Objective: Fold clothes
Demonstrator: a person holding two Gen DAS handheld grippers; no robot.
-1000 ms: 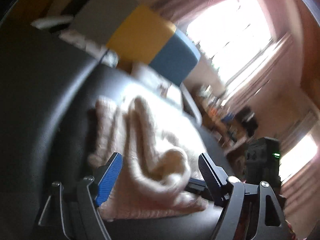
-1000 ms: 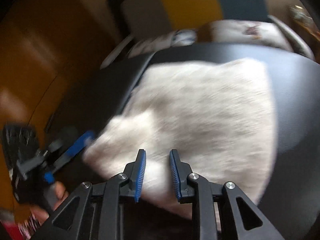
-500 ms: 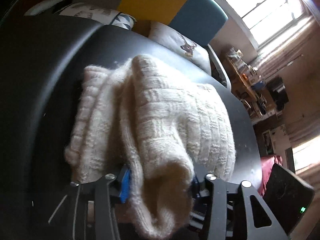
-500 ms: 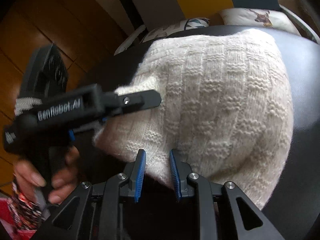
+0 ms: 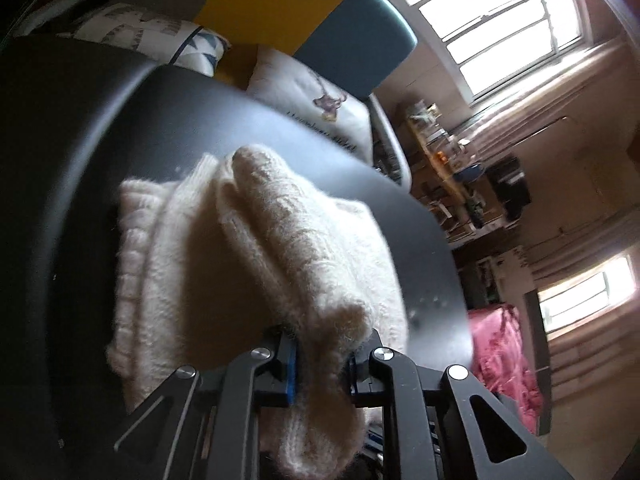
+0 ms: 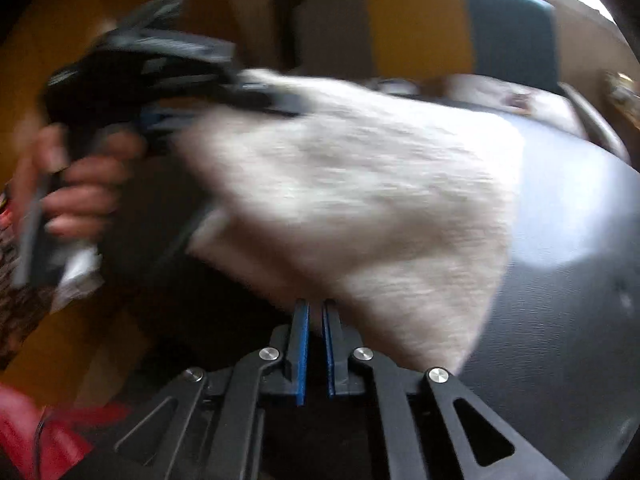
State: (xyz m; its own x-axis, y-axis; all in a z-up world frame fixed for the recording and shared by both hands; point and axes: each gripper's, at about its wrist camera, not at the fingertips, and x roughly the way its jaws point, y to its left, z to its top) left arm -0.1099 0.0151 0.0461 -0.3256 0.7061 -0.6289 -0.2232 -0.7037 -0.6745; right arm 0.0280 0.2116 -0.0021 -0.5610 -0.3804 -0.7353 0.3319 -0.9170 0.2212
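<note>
since a second before, my left gripper [image 5: 320, 360] had been closing on the sweater's [image 5: 260, 260] near corner; right gripper [image 6: 316, 316] pinched the edge beside it.

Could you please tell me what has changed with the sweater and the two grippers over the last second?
The left gripper, open around the cream sweater a second ago, is closing on a bunched fold and lifting it. The right gripper has narrowed onto the sweater's near edge. The sweater's far part is still on the black table.
</note>
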